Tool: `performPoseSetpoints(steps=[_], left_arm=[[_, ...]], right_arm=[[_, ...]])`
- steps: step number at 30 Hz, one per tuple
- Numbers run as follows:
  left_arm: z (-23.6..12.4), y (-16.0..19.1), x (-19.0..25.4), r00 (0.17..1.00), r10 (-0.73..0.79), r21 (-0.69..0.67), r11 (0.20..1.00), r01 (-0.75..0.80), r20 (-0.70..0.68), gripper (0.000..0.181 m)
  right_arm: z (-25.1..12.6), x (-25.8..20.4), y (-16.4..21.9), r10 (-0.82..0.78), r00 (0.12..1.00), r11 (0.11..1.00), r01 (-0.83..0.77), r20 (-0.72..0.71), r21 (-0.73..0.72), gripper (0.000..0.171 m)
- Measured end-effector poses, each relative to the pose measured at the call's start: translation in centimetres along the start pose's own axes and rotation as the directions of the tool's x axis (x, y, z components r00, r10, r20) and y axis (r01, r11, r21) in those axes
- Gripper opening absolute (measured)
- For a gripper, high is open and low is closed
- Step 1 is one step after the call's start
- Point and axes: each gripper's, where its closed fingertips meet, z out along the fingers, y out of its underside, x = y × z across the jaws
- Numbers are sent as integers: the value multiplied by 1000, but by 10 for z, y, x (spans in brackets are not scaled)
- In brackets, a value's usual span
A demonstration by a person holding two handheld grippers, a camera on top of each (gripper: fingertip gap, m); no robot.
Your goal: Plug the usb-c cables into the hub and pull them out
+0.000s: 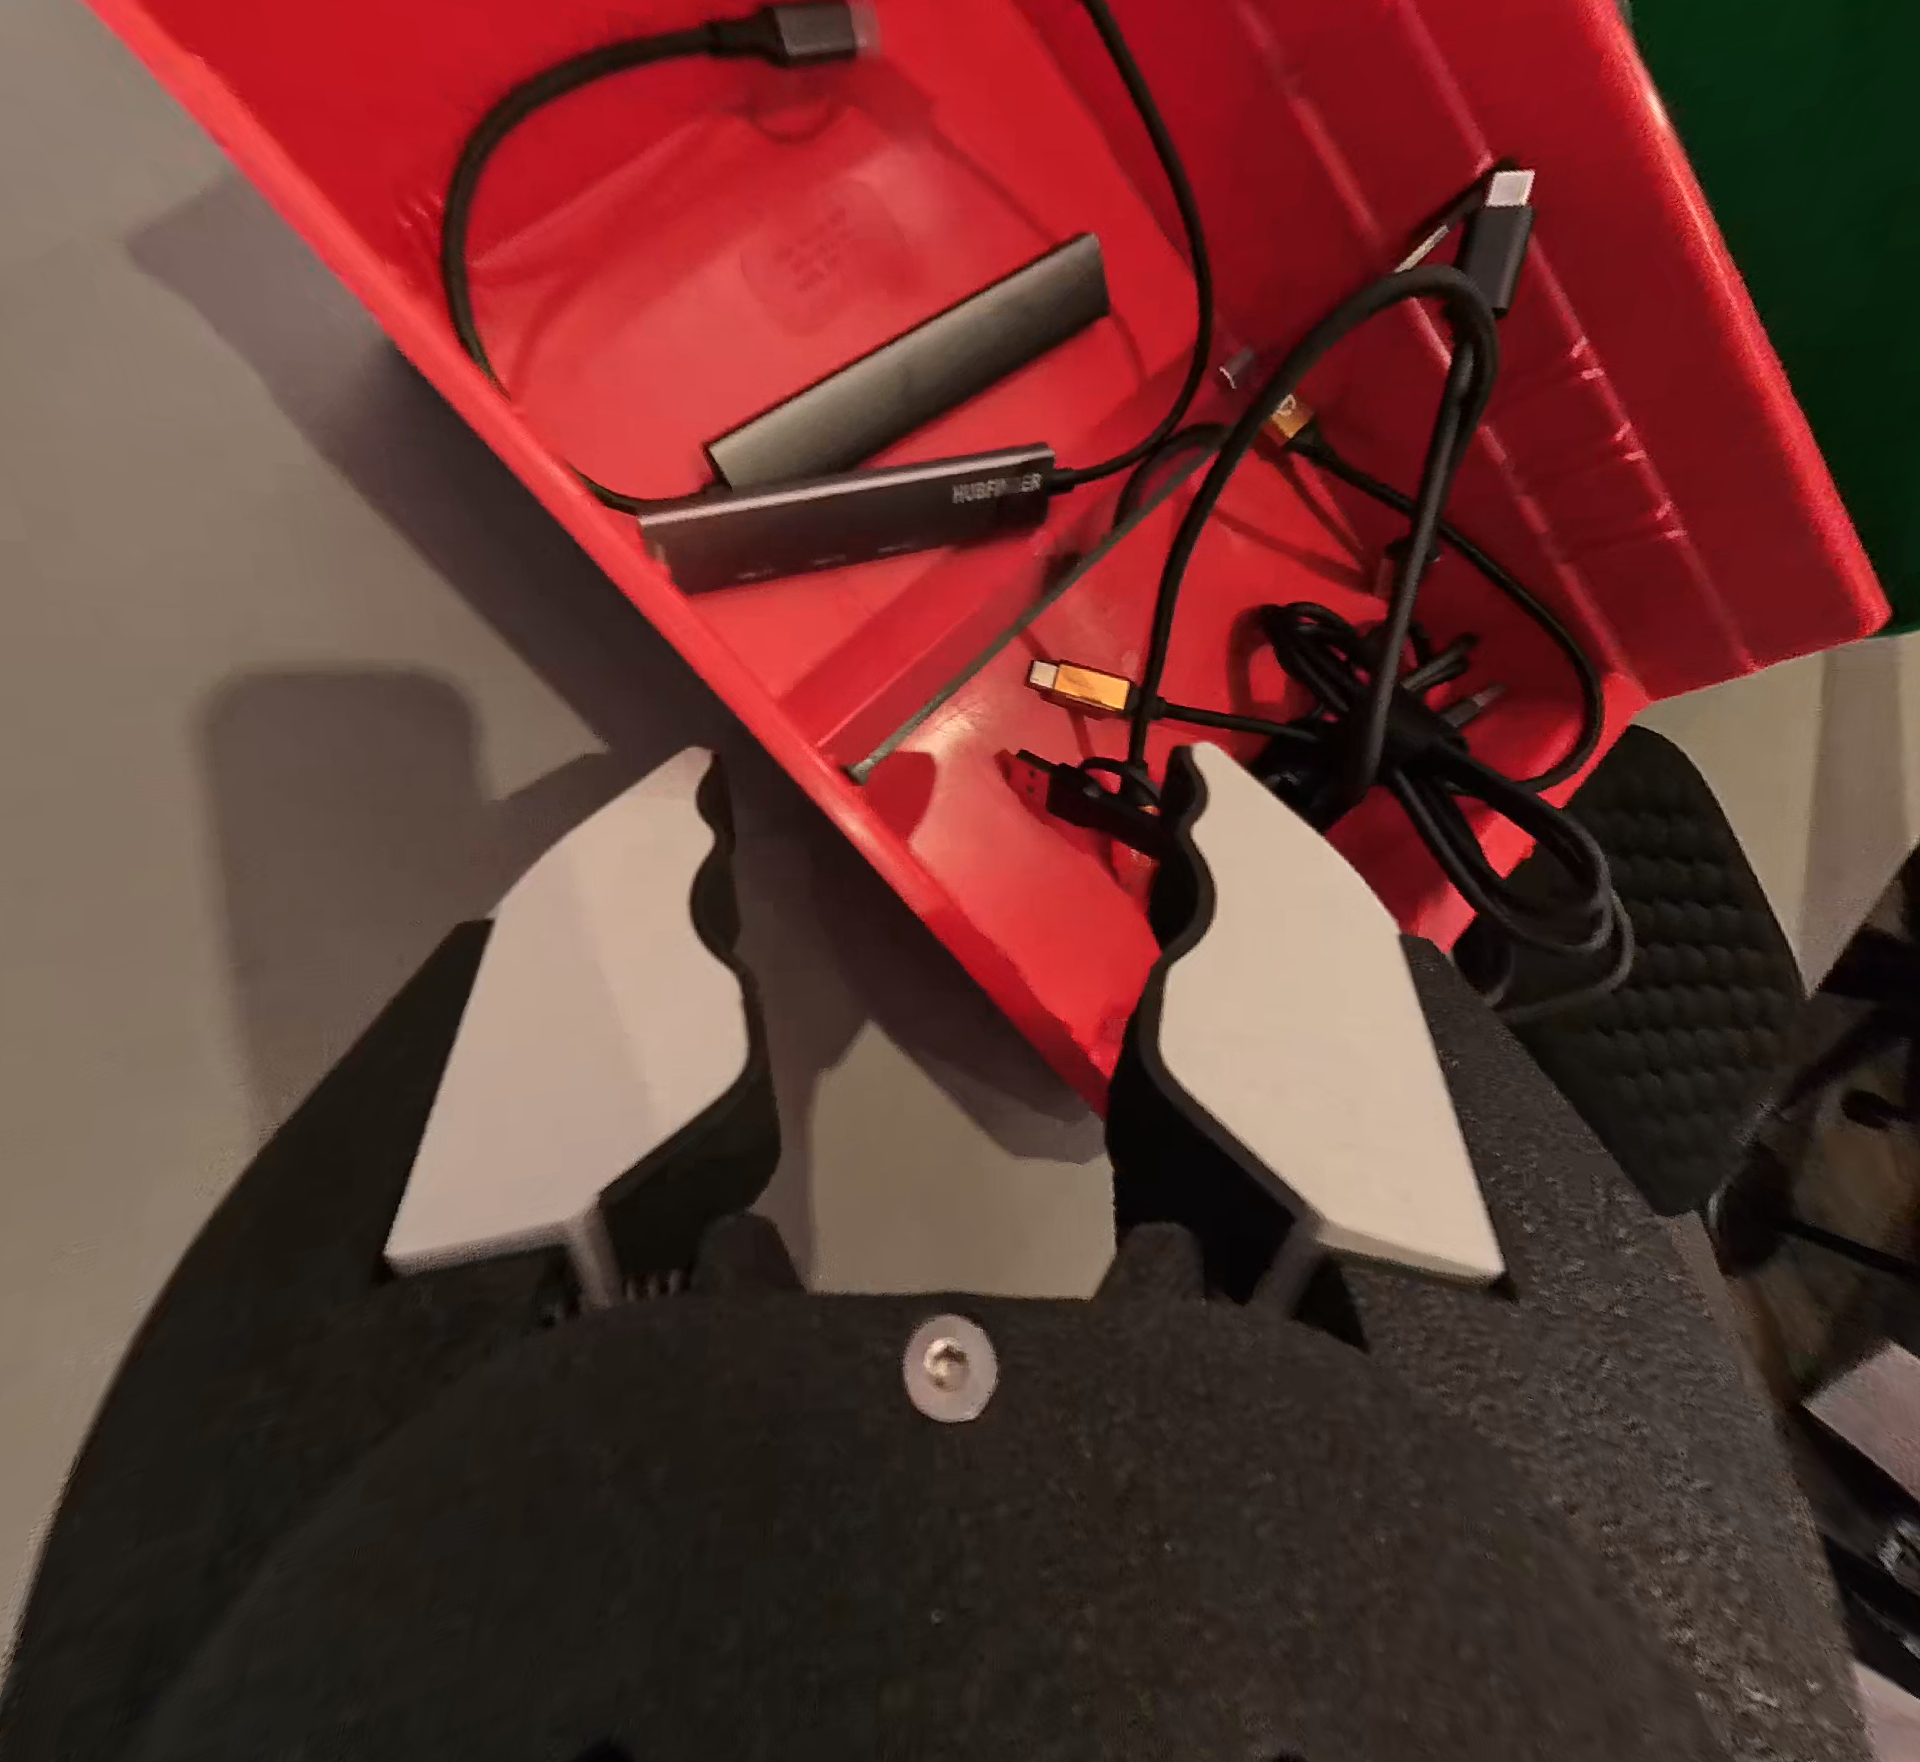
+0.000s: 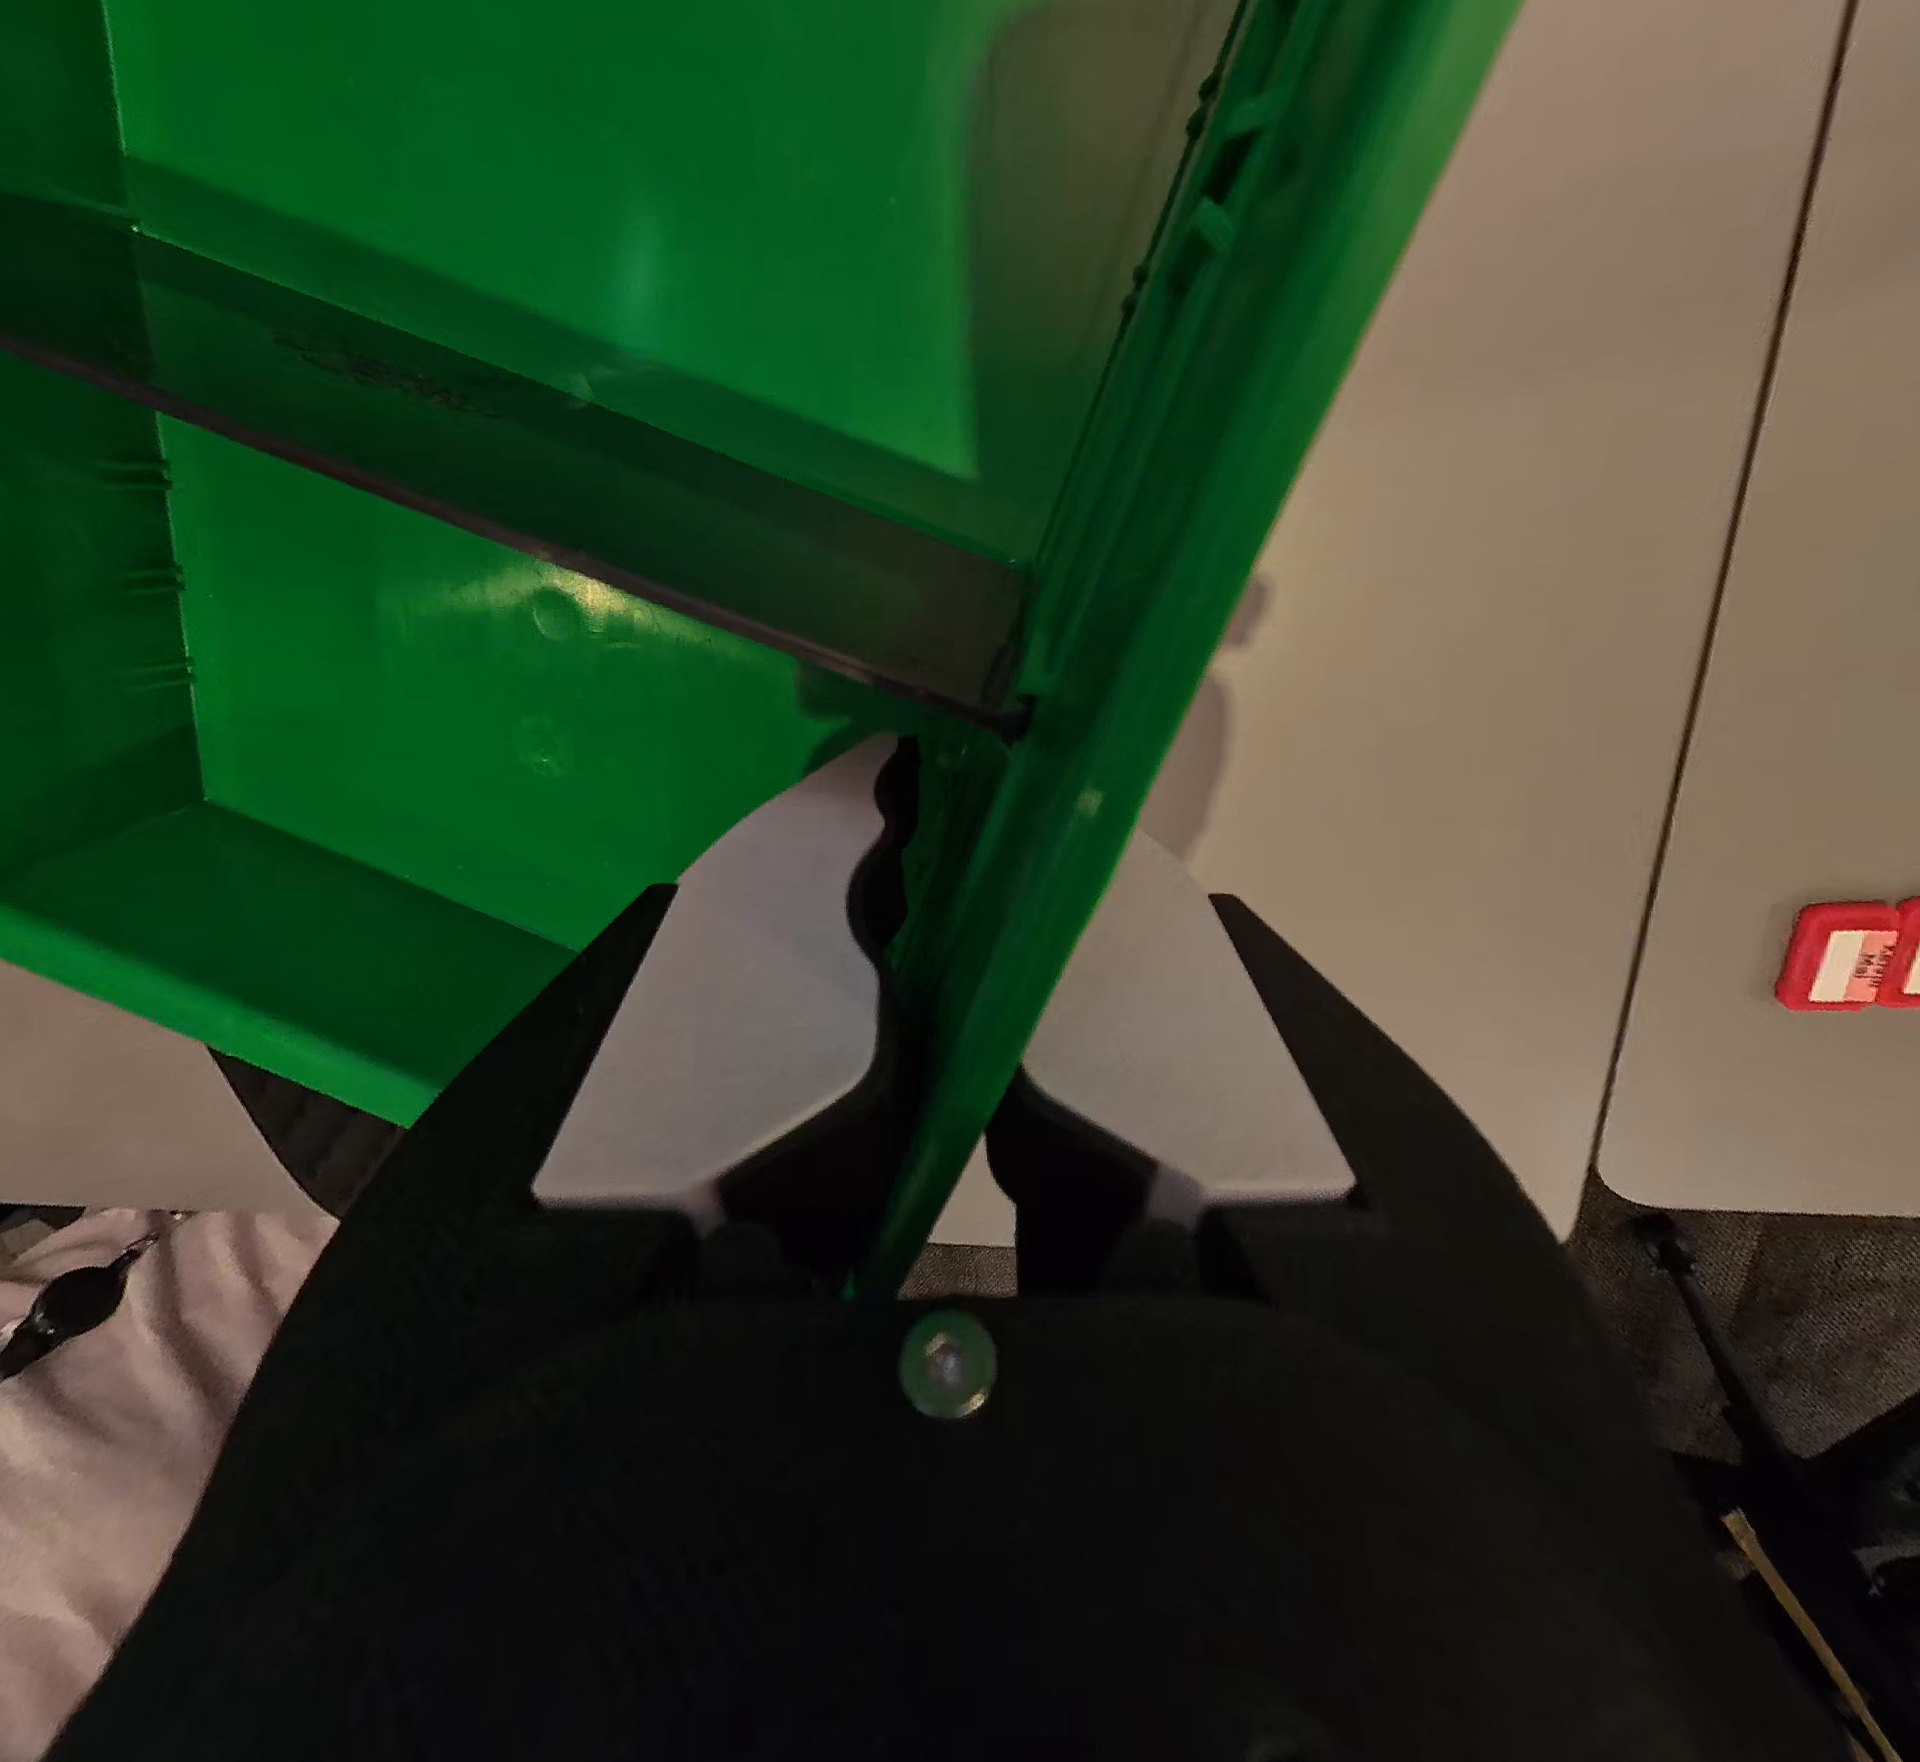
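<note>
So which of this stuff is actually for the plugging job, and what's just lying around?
For the job:
- two grey hubs in the red bin
- black cable tangle, gold-tipped plug
- left gripper, open

Lying about:
- green bin, its wall clamped by the right gripper
- red tags on the table

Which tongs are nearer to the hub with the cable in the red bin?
Left. The left tongs hang open at the red bin edge, just short of the hub. The right tongs are shut on the green bin wall, with no hub in view there.
</note>
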Motion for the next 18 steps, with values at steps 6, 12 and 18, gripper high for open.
performPoseSetpoints(steps=[6, 12, 18], left_arm=[[2, 6, -13, 996, 48, -53, 998, -44, 77, 48], [-7, 29, -69, 990, 18, -185, 983, 8, 142, 20], [-42, 56, -112, 986, -77, -253, 961, 113, 146, 6]], right_arm=[[3, -1, 3, -26, 1000, 1000, 26, -16, -12, 13], [3, -3, 8, -59, 998, 998, 59, -30, -33, 12], [9, -12, 9, -95, 995, 994, 94, -18, -51, 13]])
